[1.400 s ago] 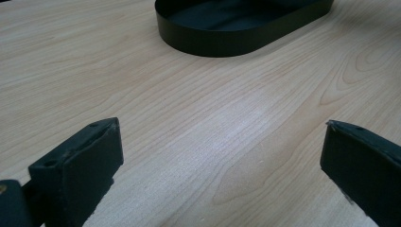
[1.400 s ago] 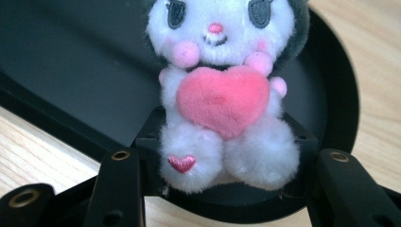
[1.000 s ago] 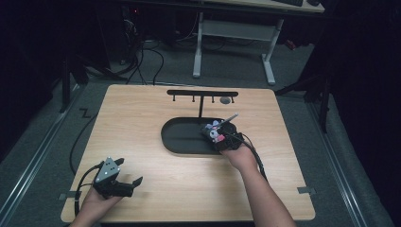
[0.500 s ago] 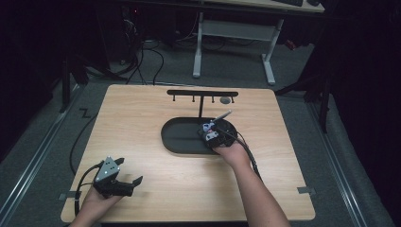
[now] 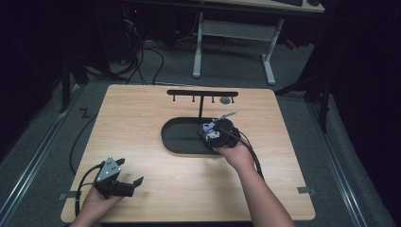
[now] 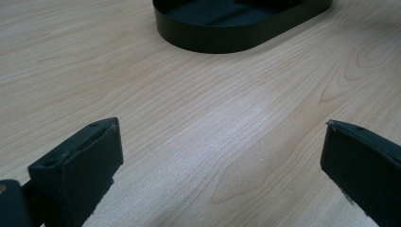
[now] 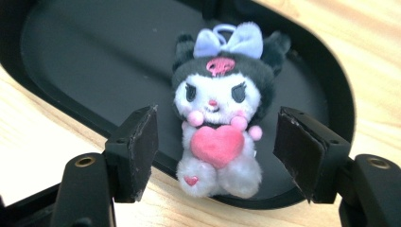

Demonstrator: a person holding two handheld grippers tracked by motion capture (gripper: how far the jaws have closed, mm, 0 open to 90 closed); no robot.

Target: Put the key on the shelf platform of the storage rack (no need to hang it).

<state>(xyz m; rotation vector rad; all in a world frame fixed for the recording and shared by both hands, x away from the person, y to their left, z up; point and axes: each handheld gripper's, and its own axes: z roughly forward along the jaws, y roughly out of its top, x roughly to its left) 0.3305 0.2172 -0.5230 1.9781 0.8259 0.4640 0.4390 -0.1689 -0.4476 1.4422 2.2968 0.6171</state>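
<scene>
A small plush toy (image 7: 218,111) in black and white, with a lilac bow and a pink heart, lies across the near rim of a black oval tray (image 7: 94,52), its feet over the wood. My right gripper (image 7: 217,142) is open, one jaw at each side of the toy without squeezing it. In the high view that gripper (image 5: 215,132) hovers over the right end of the tray (image 5: 182,137). My left gripper (image 5: 130,182) rests open near the table's front left corner. Its own view has the jaws wide apart over bare wood and the tray (image 6: 236,28) ahead.
A black T-shaped rack (image 5: 202,94) with hooks stands behind the tray, a small grey round thing (image 5: 225,100) beside it. Cables trail from both grippers. The wooden table (image 5: 142,123) ends close to the left hand. A desk frame (image 5: 231,38) stands on the floor beyond.
My right gripper has shifted a little to the left over the tray's right end. The left gripper has stayed put.
</scene>
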